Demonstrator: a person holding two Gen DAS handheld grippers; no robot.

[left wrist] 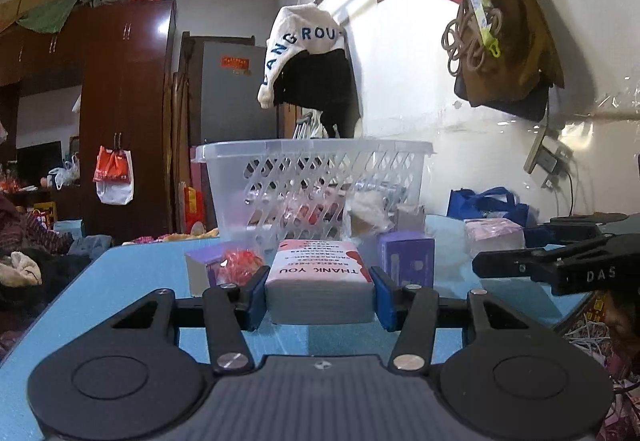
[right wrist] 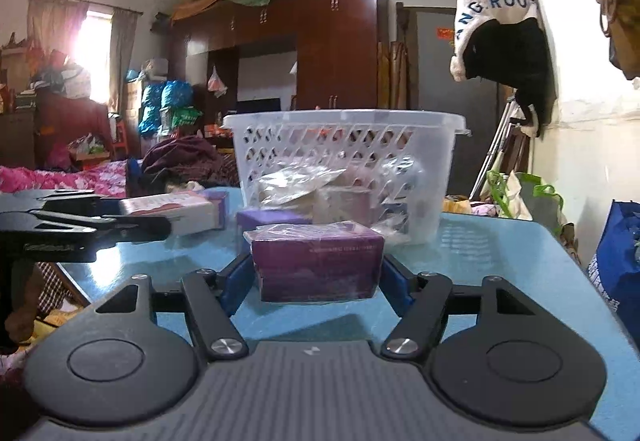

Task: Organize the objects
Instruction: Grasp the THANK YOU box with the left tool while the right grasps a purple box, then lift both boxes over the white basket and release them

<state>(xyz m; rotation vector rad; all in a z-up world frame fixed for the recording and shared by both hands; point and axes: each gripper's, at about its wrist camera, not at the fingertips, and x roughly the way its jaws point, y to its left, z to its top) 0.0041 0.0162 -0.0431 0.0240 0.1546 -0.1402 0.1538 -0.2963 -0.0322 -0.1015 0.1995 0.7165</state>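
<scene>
A blue table [left wrist: 100, 281] is seen in both wrist views, with a white latticed basket [left wrist: 316, 177] standing toward its far side, close to the wall. Wrapped packets and small boxes are visible through the basket's openwork sides.

In the left wrist view, a pink-and-white box marked "THANK YOU" [left wrist: 320, 281] is held between the blue pads of the left gripper [left wrist: 318, 295]; the jaws are closed to the box's width and both pads touch its sides. The box sits just in front of the basket. A purple box [left wrist: 406, 255] is seen just beside it on the right, and a red mesh bundle [left wrist: 238, 263] lies against a pale box on the left. Bare tabletop is left along the left edge.

In the right wrist view, a plastic-wrapped purple carton [right wrist: 318, 261] is bracketed by the right gripper [right wrist: 318, 279]. The jaws are set about as wide as the carton, with the pads at its sides; firm contact cannot be told. A second purple box [right wrist: 272, 219] stands between this carton and the basket. Open blue surface is left on the right, up to the rounded table corner [right wrist: 556, 237], beyond which a blue bag [right wrist: 618, 273] is seen.
</scene>
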